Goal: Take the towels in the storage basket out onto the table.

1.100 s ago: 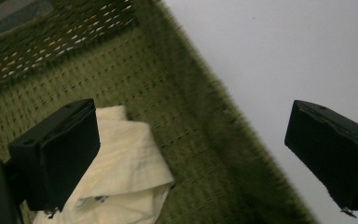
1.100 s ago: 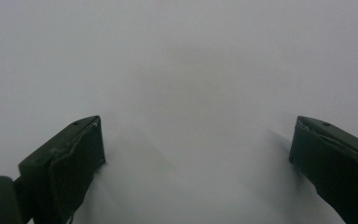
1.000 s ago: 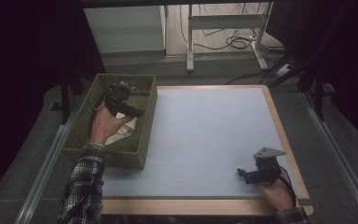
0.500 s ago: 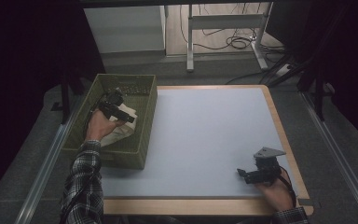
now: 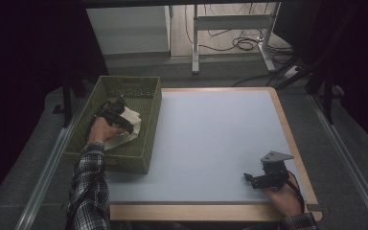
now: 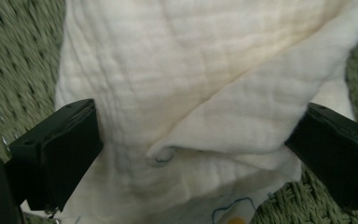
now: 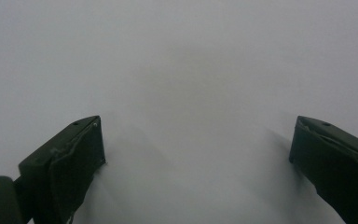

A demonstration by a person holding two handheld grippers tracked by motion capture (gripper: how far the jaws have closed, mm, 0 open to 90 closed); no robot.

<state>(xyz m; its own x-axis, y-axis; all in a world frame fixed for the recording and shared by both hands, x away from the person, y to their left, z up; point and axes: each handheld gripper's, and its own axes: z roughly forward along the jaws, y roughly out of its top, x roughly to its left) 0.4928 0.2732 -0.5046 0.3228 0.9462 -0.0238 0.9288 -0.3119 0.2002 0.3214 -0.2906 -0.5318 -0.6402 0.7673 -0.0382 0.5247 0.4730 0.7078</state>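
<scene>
High view, pale table, green basket, floor cables

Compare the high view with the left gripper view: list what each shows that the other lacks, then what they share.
High view alone: the whole green basket at the table's left edge, the person's plaid sleeve, and the right gripper resting on the table at the near right.

Left gripper view alone: the cloth's crinkled weave, folds, a printed blue outline, and the left gripper with its jaws wide apart on either side of the cloth.

Both: the cream cloth lying in the woven basket.
</scene>
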